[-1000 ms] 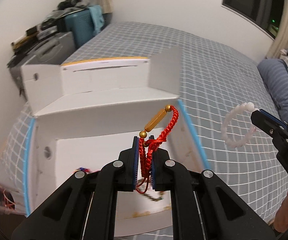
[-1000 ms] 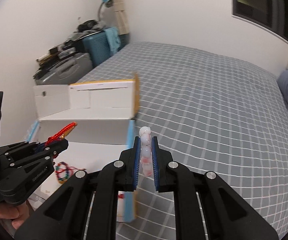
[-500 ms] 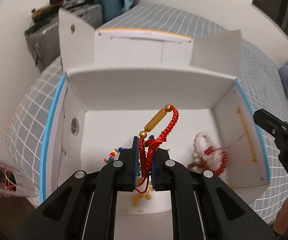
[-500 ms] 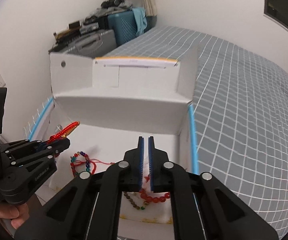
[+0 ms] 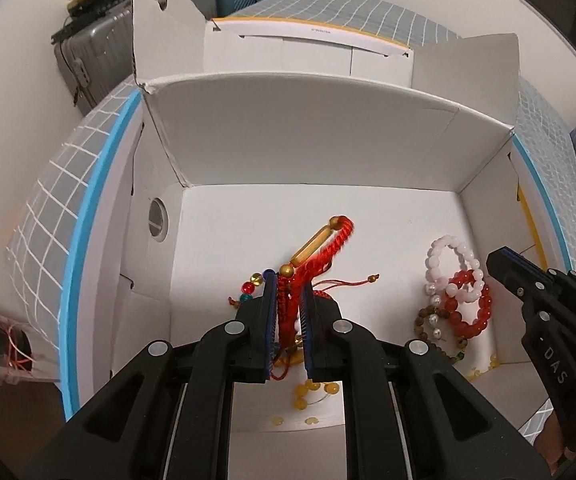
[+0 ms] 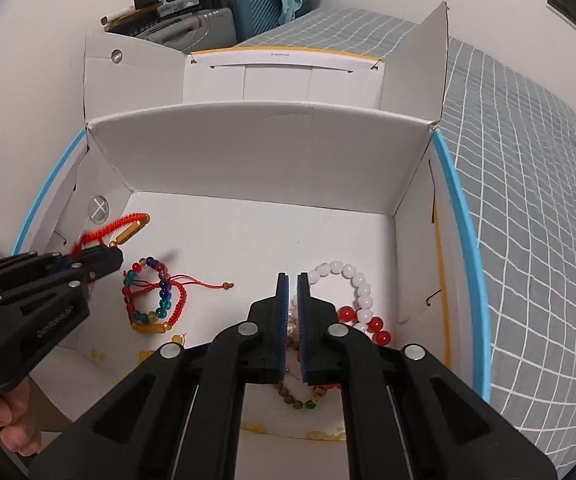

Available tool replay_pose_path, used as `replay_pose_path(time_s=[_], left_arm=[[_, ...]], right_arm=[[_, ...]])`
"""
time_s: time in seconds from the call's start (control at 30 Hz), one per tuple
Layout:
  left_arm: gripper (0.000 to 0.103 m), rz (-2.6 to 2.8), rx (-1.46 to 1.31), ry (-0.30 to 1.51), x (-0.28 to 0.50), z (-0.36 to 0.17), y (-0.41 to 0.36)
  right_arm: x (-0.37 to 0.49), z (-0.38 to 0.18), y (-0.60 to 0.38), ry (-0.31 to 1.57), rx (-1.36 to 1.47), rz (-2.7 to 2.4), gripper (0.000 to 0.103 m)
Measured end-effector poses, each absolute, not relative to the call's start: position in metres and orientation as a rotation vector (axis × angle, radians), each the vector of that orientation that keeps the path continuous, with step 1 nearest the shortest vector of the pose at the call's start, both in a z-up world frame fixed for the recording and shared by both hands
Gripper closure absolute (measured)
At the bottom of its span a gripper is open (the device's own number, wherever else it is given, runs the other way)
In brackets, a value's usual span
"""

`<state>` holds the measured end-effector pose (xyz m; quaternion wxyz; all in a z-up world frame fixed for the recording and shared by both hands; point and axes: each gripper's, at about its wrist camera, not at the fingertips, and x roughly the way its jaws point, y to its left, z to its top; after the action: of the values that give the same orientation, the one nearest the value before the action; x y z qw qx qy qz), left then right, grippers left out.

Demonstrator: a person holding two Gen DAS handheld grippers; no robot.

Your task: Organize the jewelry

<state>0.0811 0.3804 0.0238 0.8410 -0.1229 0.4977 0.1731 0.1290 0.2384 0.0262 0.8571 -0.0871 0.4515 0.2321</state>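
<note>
A red braided cord bracelet [image 5: 320, 256] with a gold tube bead is loosely pinched as the left hand-held gripper [image 5: 288, 320] opens; the right hand-held gripper [image 6: 292, 312] is closed, empty.

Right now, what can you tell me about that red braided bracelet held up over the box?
The red braided bracelet is a loop of woven red cord carrying a long golden tube bead with a small round gold bead at each end. Its knotted lower part sits between the blue pads of the left gripper, whose jaws are opening, so it stands up tilted, above the floor of the white cardboard box. Thin red cord tails dangle below. Whether it touches the other jewelry underneath is unclear.
</note>
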Motion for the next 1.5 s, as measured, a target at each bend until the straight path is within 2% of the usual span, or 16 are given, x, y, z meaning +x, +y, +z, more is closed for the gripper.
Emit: replay_pose_path(time_s=[0.03, 0.1, 0.13, 0.17, 0.2, 0.3, 0.37, 0.4, 0.47, 0.53, 0.7, 1.03, 1.5], left_arm=[[0.085, 0.365, -0.262, 1.051, 0.081, 0.024, 0.382], [0.076, 0.369, -0.263, 1.038, 0.078, 0.026, 0.381], [0.072, 0.370, -0.264, 1.032, 0.077, 0.027, 0.381], [0.063, 0.373, -0.264, 1.021, 0.075, 0.030, 0.380], [0.056, 0.376, -0.261, 1.007, 0.073, 0.032, 0.379], [0.048, 0.371, -0.251, 0.974, 0.064, 0.042, 0.372], [0.037, 0.372, -0.240, 0.940, 0.056, 0.050, 0.366], [0.032, 0.378, -0.230, 0.918, 0.050, 0.055, 0.363], [0.030, 0.386, -0.212, 0.886, 0.039, 0.062, 0.358], [0.020, 0.391, -0.212, 0.855, 0.027, 0.067, 0.353], [0.006, 0.418, -0.187, 0.788, -0.005, 0.076, 0.341], [0.006, 0.404, -0.178, 0.763, -0.056, 0.060, 0.323], [0.006, 0.431, -0.198, 0.777, -0.075, 0.045, 0.327]], right_arm=[[0.129, 0.027, 0.237, 0.948, -0.181, 0.487, 0.096], [0.126, 0.030, 0.233, 0.932, -0.167, 0.485, 0.077], [0.125, 0.032, 0.232, 0.916, -0.161, 0.482, 0.062], [0.122, 0.035, 0.229, 0.896, -0.157, 0.472, 0.055], [0.120, 0.038, 0.227, 0.886, -0.154, 0.465, 0.054], [0.111, 0.048, 0.220, 0.849, -0.131, 0.467, 0.039], [0.103, 0.054, 0.216, 0.816, -0.120, 0.455, 0.027], [0.097, 0.058, 0.212, 0.795, -0.111, 0.447, 0.023], [0.086, 0.065, 0.204, 0.757, -0.088, 0.441, 0.013], [0.074, 0.069, 0.197, 0.718, -0.072, 0.427, 0.008], [0.046, 0.070, 0.183, 0.648, -0.092, 0.379, 0.008], [0.001, 0.053, 0.174, 0.637, -0.091, 0.368, 0.008], [-0.018, 0.044, 0.186, 0.665, -0.106, 0.388, 0.008]])
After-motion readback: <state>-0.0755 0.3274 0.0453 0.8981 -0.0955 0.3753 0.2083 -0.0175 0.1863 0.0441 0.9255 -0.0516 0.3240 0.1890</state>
